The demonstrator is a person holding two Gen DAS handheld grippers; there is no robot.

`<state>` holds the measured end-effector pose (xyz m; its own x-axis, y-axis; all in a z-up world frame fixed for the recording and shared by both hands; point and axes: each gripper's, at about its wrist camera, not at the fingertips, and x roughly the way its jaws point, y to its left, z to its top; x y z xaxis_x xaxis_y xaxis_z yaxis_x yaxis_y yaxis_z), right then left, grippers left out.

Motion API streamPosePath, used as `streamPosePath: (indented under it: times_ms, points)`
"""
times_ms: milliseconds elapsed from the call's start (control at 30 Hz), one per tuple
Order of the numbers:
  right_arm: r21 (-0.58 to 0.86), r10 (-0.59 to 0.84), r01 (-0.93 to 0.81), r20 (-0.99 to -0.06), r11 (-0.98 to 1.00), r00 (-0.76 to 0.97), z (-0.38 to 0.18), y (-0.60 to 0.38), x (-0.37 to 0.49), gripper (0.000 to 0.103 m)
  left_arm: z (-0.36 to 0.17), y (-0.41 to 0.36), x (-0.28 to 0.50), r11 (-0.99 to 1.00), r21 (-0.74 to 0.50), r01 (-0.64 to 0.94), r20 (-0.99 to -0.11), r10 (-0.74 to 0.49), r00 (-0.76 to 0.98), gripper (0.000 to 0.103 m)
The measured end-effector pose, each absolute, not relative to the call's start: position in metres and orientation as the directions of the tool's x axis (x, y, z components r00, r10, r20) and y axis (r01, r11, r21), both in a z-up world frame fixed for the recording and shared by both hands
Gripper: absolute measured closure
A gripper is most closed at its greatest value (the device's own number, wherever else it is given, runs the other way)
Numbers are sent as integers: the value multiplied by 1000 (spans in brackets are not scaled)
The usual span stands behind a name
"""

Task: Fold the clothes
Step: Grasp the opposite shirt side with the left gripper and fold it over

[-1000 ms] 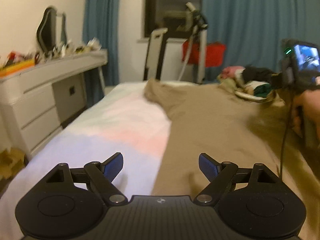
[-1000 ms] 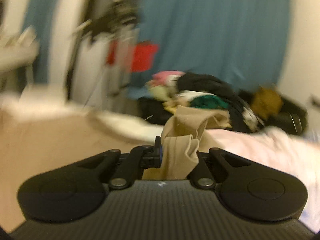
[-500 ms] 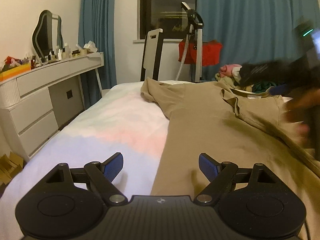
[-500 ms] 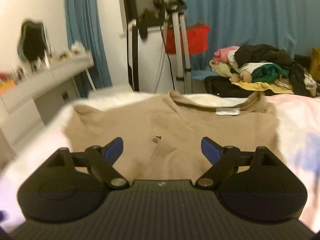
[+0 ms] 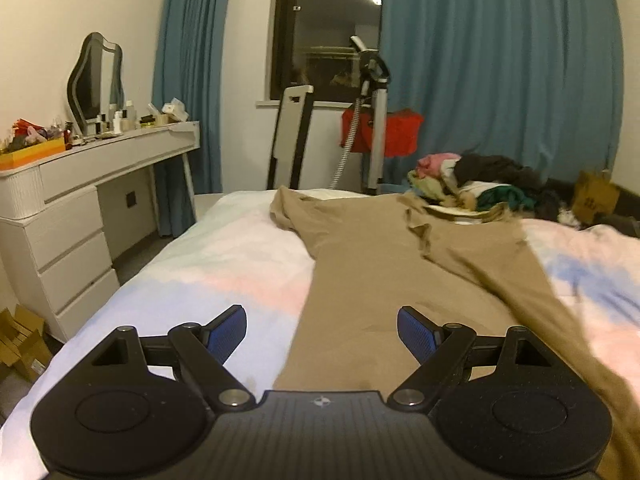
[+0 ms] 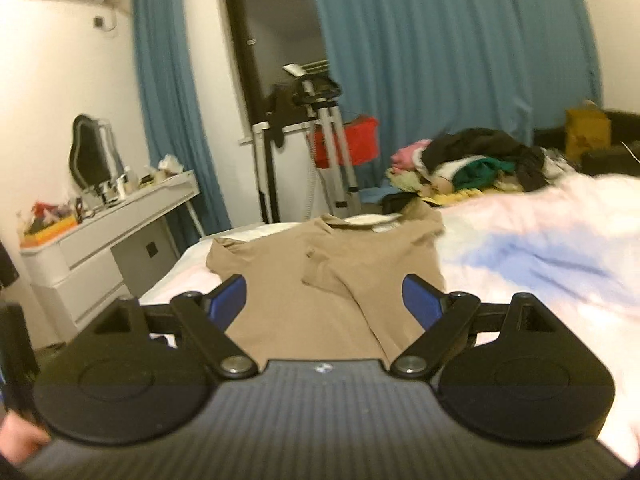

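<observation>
Left claw: your left claw is sitting wide open at the bottom of its frame, blue pads well apart, gripping nothing; the shirt's left edge is showing in the gap, lying on the bed beneath the pads.
Right claw: your right claw is gaping fully, with nothing pinched; the shirt is showing through the gap, lying on the bed below.
Shirt: the tan shirt is lying spread on the bed, running from the lower middle of the left frame up to its centre, with one side folded over itself toward the right.
Shirt, right view: it is filling the centre of the frame, neck end pointing toward the far end of the bed.
Bed: the pale pink and blue bed is carrying the shirt.
Clothes pile: a heap of mixed clothes is waiting beyond the bed's far end, right of centre.
Counter: a white counter with drawers is standing at the left, cluttered on top.
</observation>
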<state>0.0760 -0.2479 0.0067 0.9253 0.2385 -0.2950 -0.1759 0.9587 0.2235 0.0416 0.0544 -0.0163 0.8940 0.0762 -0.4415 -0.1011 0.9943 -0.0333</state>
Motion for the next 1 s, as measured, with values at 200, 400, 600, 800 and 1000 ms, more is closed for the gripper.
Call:
streamPosePath:
  times_ms: [200, 400, 600, 800, 1000]
  points:
    - [225, 144, -85, -260, 971, 955, 3, -278, 35, 17, -7, 27, 12, 998, -57, -13, -401, -11, 916, 19]
    - [360, 19, 47, -176, 932, 984, 13, -352, 6, 17, -26, -25, 12, 993, 8, 116, -499, -96, 861, 21]
    - [393, -115, 183, -190, 901, 975, -2, -403, -1, 16, -42, -96, 16, 968, -2, 252, -611, -201, 766, 29]
    - [419, -124, 210, -223, 883, 967, -16, -411, 18, 17, -51, -178, 15, 912, -90, 400, -697, -345, 629, 41]
    - [497, -121, 228, -238, 837, 964, -27, -435, 18, 17, -74, -232, 7, 814, -177, 554, -718, -492, 493, 51]
